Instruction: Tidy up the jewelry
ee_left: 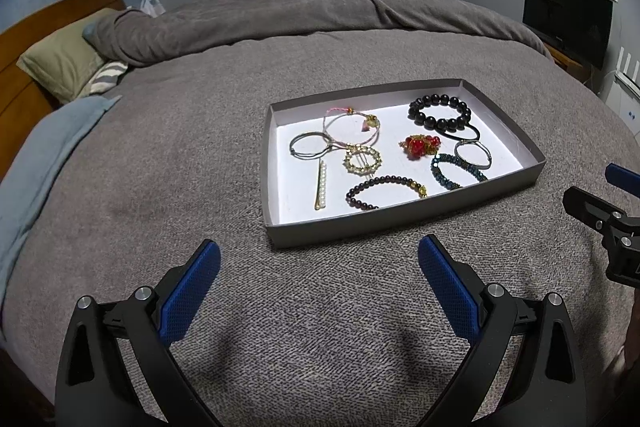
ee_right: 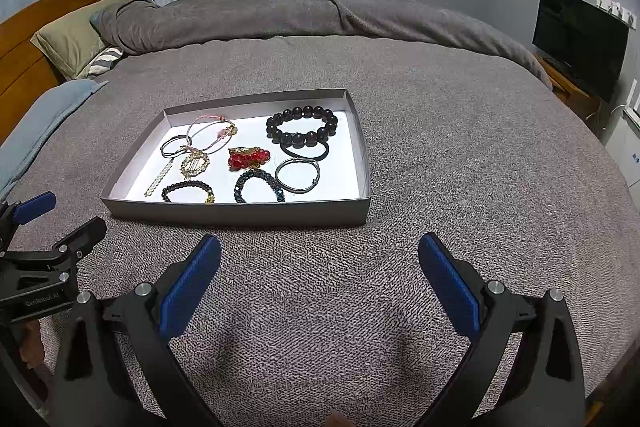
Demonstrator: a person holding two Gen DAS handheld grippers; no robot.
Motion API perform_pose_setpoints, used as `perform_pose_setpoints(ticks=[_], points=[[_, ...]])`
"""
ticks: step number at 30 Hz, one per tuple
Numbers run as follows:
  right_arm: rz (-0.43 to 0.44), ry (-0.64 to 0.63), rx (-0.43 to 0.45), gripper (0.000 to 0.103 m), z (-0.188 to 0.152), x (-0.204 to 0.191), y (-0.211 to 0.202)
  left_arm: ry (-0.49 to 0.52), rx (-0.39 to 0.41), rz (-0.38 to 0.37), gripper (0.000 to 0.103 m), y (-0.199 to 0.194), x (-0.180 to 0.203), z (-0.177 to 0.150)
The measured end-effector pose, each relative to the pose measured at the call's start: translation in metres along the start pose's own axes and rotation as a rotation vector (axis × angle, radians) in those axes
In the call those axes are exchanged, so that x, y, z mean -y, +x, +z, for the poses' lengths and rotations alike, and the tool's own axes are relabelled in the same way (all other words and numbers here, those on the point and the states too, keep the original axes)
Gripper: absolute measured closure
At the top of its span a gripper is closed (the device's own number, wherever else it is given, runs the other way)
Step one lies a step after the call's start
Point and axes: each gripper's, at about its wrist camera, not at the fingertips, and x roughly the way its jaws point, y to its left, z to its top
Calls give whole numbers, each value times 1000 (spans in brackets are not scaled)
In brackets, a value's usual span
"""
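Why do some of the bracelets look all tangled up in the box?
Near the tray's far left, the pink string bracelet overlaps the grey ring and the gold circle. On the right, the big black bead bracelet lies over a black band. Nothing spilled or broken.

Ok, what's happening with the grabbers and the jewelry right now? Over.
Left gripper open, empty. Right gripper open, empty. Both short of the tray; jewelry lies inside, big black bead bracelet at back. Nothing in the way.

"GenRobot.AI" on left gripper (ee_right: pixel 40 211) body
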Motion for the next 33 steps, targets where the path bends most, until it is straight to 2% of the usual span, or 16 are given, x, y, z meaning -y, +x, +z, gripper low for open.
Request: perform_pose_setpoints(ticks=[33], points=[[-1, 2, -3, 5, 0, 1, 1, 11, 2, 6, 5, 1, -1, -1]])
